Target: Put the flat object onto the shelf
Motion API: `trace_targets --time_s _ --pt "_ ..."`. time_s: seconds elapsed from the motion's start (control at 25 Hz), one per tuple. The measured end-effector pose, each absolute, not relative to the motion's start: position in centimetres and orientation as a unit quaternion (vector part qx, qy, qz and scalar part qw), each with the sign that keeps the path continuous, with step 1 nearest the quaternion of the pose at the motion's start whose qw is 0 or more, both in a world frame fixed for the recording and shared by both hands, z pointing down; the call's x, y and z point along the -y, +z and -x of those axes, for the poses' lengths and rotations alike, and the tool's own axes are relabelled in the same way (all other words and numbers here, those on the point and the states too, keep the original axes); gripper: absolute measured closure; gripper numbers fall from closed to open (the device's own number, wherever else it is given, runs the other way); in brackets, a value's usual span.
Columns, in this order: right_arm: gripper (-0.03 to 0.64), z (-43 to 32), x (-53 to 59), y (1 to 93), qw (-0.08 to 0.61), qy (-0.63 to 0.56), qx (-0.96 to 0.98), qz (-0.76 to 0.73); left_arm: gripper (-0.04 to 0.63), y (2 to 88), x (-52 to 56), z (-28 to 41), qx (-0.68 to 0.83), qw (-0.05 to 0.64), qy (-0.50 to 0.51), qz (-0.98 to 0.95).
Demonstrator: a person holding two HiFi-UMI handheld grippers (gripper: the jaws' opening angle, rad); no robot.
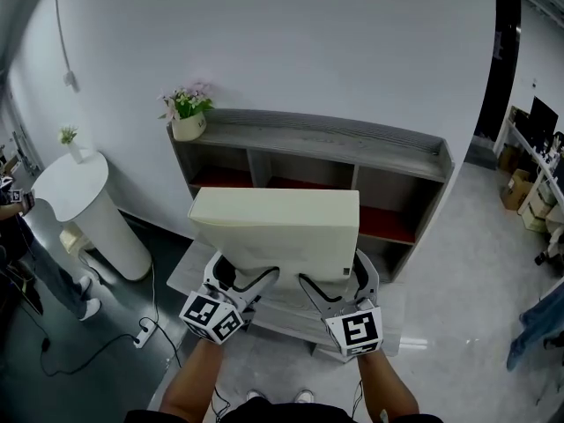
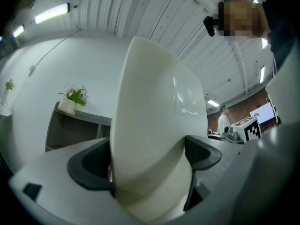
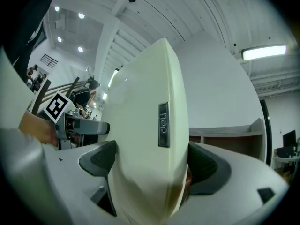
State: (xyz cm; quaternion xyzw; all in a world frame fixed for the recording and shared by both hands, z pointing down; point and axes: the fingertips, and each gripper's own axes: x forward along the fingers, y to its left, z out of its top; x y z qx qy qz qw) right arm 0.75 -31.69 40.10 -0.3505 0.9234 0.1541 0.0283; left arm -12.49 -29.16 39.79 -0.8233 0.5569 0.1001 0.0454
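A flat cream panel (image 1: 275,232) with a small dark badge (image 3: 162,124) on its edge is held up in the air in front of the grey shelf unit (image 1: 317,139). My left gripper (image 1: 236,282) is shut on the panel's (image 2: 150,125) near left corner. My right gripper (image 1: 333,291) is shut on the panel's (image 3: 145,139) near right corner. The shelf unit stands against the white wall, with open compartments lined red inside. The panel hides the middle of the unit's lower part.
A white pot of flowers (image 1: 188,113) stands on the shelf's left end. A white round pedestal (image 1: 84,201) with a small vase (image 1: 69,141) is at the left. A power strip with cable (image 1: 141,335) lies on the floor. Boxes (image 1: 520,192) sit far right.
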Motion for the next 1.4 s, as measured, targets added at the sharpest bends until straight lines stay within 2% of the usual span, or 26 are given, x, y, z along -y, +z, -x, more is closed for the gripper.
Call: trace_targets --time_s 0.8,1.4 --pt "0.149 -0.2 41.4 33.5 0.063 0.191 -0.885 0.42 0.104 33.0 40.8 13.3 -0.487 0.099 0.123 0.859" --pt "0.149 -3.7 47.7 21.6 0.084 0.24 -0.862 0.439 0.104 20.7 47.7 9.8 -0.444 0.167 0.154 0.867"
